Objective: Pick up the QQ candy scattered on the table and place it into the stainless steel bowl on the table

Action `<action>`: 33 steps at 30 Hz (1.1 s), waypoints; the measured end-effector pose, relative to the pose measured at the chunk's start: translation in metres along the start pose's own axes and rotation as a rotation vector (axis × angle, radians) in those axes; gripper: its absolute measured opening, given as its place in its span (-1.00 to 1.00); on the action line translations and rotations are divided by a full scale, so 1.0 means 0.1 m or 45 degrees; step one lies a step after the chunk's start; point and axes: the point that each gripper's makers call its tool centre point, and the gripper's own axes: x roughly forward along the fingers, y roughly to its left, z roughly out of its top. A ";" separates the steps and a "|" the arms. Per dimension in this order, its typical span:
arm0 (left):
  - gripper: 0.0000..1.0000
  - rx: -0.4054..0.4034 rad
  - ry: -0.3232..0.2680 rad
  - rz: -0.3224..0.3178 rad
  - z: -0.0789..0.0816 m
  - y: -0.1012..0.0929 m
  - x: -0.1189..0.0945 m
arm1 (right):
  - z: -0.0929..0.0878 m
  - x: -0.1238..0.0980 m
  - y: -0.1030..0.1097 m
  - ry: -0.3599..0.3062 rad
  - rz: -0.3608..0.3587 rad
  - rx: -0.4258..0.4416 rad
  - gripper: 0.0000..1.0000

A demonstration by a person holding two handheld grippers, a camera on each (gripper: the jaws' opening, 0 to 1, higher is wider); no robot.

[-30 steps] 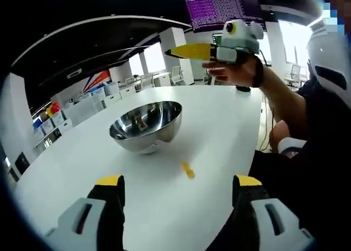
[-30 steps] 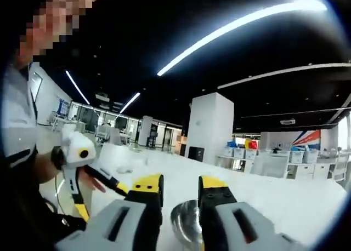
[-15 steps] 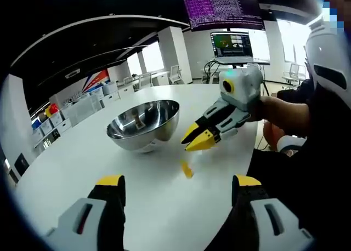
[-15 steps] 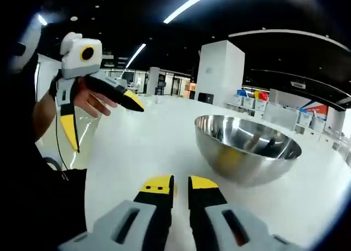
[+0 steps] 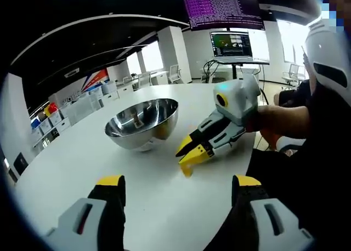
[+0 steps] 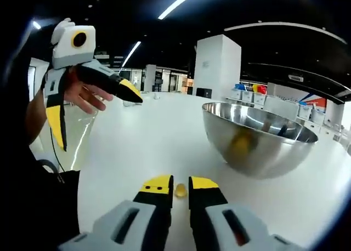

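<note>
Counter: a large white oval counter (image 5: 219, 119) carries the bowl and the candy; its surface also shows in the right gripper view (image 6: 137, 147).
Bowl: a polished stainless steel hemispherical bowl (image 5: 141, 123) stands upright on the counter, well apart from the near edge; in the right gripper view the same bowl (image 6: 258, 144) sits to the right of the jaws, with a yellowish patch on its outer wall that may be a reflection.
Candy: a small yellow QQ candy piece (image 5: 187, 170) lies on the bare counter, near the bowl but outside it; in the right gripper view it (image 6: 180, 191) lies just beyond the jaw tips, in line with the gap between them.
Right gripper: the grey-and-black right gripper with yellow tips (image 5: 186, 155) slopes down toward the counter, tips just above the candy; jaws nearly pressed together with a narrow gap and nothing pinched; contact with the candy cannot be told. Own view (image 6: 180, 184).
Left gripper: the left gripper with yellow-capped black jaws (image 5: 179, 181) has its jaws spread wide and holds nothing; in the right gripper view it (image 6: 93, 111) is held in a hand (image 6: 82, 97) above the counter, well apart from the bowl.
Background: a monitor (image 5: 231, 44) on a stand beyond the counter.
</note>
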 end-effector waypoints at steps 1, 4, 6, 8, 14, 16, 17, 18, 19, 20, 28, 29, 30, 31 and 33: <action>0.58 0.000 0.001 0.002 0.00 0.01 0.00 | 0.00 0.00 -0.01 0.004 -0.009 0.015 -0.79; 0.58 -0.002 -0.001 0.003 0.00 0.01 0.00 | 0.00 0.00 -0.05 0.007 -0.024 0.037 -0.79; 0.58 -0.003 -0.005 0.001 0.00 0.01 0.00 | -0.02 0.01 -0.04 0.011 -0.021 0.060 -0.79; 0.58 -0.003 -0.004 0.000 -0.01 0.01 0.00 | -0.02 0.02 -0.02 0.013 -0.009 0.079 -0.79; 0.58 -0.005 -0.007 0.001 0.00 0.01 0.01 | -0.06 0.03 -0.02 0.029 0.001 0.188 -0.81; 0.58 -0.003 -0.006 -0.001 0.00 0.01 0.01 | -0.07 0.02 -0.03 0.030 0.006 0.209 -0.81; 0.58 -0.002 -0.005 0.000 0.00 0.01 0.00 | -0.07 0.02 -0.03 0.031 0.007 0.219 -0.81; 0.58 -0.002 -0.006 0.002 0.00 0.01 0.00 | -0.08 0.02 -0.03 0.031 0.008 0.225 -0.81; 0.58 -0.002 -0.006 0.003 0.00 0.01 0.00 | -0.08 0.02 -0.03 0.031 0.008 0.235 -0.81; 0.58 -0.002 -0.006 0.004 0.00 0.01 -0.01 | -0.09 0.02 -0.04 0.031 0.006 0.242 -0.81; 0.58 0.008 -0.003 0.011 0.01 0.00 -0.03 | -0.11 -0.01 -0.07 0.043 -0.006 0.239 -0.85; 0.58 0.008 -0.002 0.013 0.01 0.00 -0.03 | -0.11 -0.01 -0.08 0.042 -0.016 0.232 -0.86; 0.58 0.008 -0.002 0.013 0.02 0.00 -0.03 | -0.12 -0.01 -0.08 0.042 -0.019 0.234 -0.87; 0.58 0.010 -0.005 0.012 0.02 0.00 -0.03 | -0.12 -0.01 -0.08 0.042 -0.020 0.236 -0.88; 0.58 0.010 -0.008 0.008 0.03 -0.01 -0.02 | -0.12 -0.02 -0.08 0.043 -0.026 0.245 -0.89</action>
